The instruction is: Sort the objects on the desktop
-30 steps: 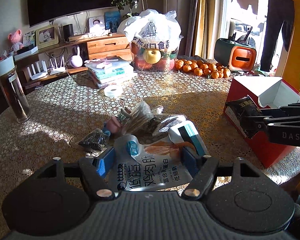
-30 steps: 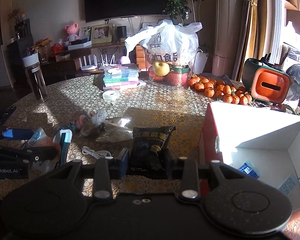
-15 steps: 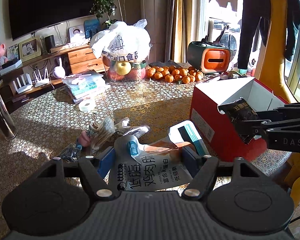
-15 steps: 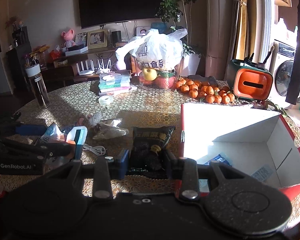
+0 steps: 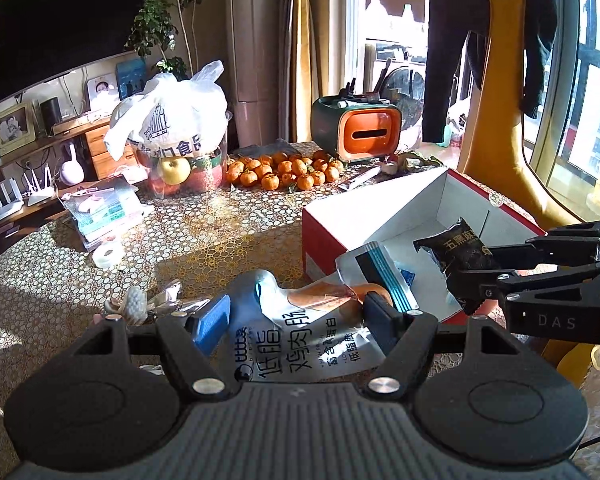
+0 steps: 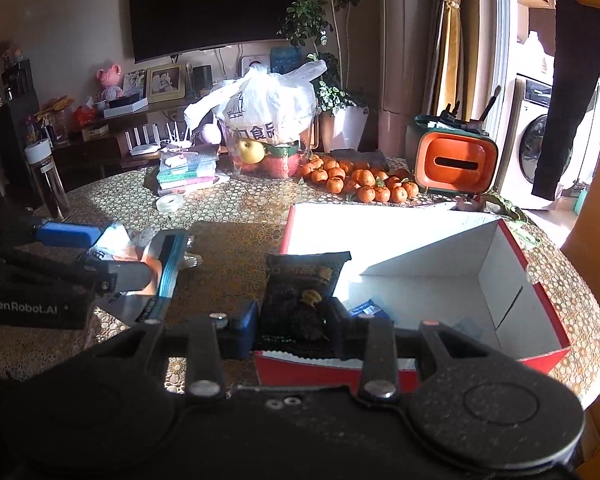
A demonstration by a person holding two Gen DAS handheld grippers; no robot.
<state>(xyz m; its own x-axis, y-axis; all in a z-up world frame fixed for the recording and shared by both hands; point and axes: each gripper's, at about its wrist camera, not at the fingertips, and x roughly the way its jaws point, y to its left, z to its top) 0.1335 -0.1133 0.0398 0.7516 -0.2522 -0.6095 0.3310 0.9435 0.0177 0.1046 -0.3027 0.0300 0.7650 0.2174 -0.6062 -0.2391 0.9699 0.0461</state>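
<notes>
My left gripper (image 5: 296, 314) is shut on a silver and orange snack pouch (image 5: 304, 336) with Chinese print, held above the table beside the red box (image 5: 324, 248). It shows at the left of the right wrist view (image 6: 112, 272). My right gripper (image 6: 294, 320) is shut on a black snack packet (image 6: 300, 292) and holds it over the near wall of the open red box (image 6: 540, 292). The packet also shows in the left wrist view (image 5: 456, 252), over the box's white inside. A small blue packet (image 6: 368, 308) lies in the box.
On the patterned round table stand a white bag of fruit (image 5: 172, 140), a pile of tangerines (image 5: 284, 170), an orange and green tissue holder (image 5: 360, 132), stacked books (image 5: 104, 208), a tape roll (image 5: 108, 254) and loose wrappers (image 5: 152, 306). A dark bottle (image 6: 48, 180) stands at the left.
Both grippers have moved right toward the red box with their packets. The black packet went from over the table to over the box's near wall. The pouch now reaches the box's left corner.
</notes>
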